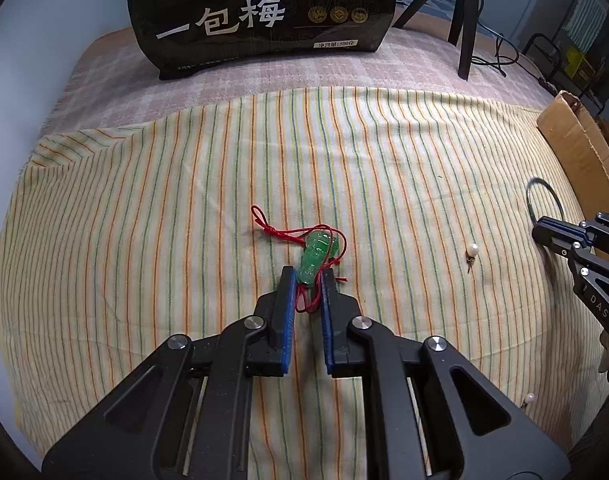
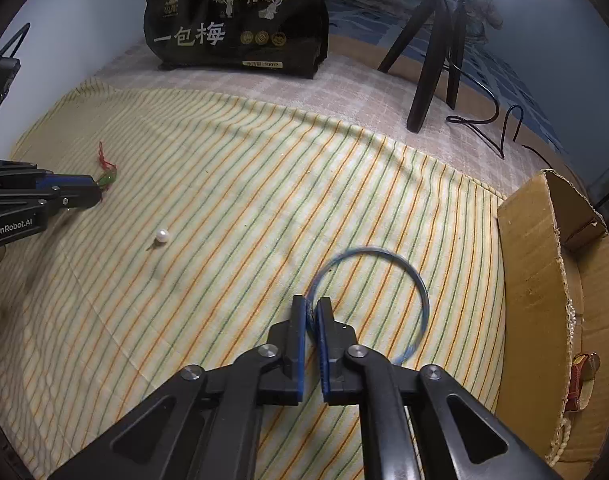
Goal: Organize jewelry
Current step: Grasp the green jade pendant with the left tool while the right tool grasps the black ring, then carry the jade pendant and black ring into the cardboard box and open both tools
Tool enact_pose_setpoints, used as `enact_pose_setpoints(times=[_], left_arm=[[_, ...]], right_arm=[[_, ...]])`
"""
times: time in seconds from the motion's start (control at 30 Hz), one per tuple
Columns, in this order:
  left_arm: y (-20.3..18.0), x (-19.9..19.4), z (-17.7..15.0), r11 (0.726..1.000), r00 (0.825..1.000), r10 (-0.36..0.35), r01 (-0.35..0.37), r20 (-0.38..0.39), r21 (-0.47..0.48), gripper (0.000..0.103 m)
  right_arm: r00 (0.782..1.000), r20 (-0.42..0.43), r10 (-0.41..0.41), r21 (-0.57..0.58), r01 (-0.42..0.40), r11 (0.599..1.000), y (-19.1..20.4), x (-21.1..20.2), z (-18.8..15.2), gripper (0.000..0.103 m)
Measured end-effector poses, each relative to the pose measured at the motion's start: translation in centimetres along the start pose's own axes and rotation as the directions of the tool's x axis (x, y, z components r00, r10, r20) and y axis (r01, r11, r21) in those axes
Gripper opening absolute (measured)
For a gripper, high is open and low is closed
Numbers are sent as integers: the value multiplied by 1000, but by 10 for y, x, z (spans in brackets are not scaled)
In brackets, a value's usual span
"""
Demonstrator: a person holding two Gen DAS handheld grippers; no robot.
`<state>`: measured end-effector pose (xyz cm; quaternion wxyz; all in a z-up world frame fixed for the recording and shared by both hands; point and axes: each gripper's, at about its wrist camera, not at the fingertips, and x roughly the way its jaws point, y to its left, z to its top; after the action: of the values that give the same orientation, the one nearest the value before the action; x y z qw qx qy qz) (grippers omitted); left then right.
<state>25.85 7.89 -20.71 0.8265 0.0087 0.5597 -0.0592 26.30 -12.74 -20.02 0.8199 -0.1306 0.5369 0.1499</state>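
Left hand-held gripper [image 1: 308,276]: its blue pads are clamped on the lower end of the green pendant [image 1: 315,256], tips pointing steeply down at the striped cloth [image 1: 144,200].
Green pendant: lies on the cloth near the middle, its red cord [image 1: 264,224] looped loosely around and behind it; part of the cord runs between the fingers.
Right hand-held gripper [image 2: 313,308]: closed together on the near-left rim of the blue bangle [image 2: 420,288], pinching the thin ring between its pads.
Blue bangle: its far side looks to rest on the cloth, though blur makes that hard to judge; it sits just beside the cardboard box [image 2: 532,264].
Pearl earring [image 2: 162,236]: loose on the cloth between the two grippers, touching neither.
Second pearl [image 1: 529,398]: at the near right edge of the cloth in the left view.
Cardboard box: open, at the right edge, with a pearl string [image 2: 560,440] and a reddish strap [image 2: 580,376] inside.
Black bag [image 1: 260,12]: stands upright at the back, beyond the cloth.
Tripod [image 2: 432,60]: right of the bag.
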Motion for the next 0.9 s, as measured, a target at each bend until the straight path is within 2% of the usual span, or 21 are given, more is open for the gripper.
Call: enact_pose_setpoints(times=[0.43,0.67,0.9], left_arm=[[12,-20,-6,998,999,-21,23,47,-55,9],[10,-48,-1,995,992,-50,59,114,-75,9],[-10,-81,3,994,978,-87,98,188,-51,9]], right_arm=[[994,68,87,83,-93,992,-13,-26,6,1],[985,121,126,114,-140,984,-21,-51,7,1],[971,187,147,149,-176,973,-33,-82,5,1]])
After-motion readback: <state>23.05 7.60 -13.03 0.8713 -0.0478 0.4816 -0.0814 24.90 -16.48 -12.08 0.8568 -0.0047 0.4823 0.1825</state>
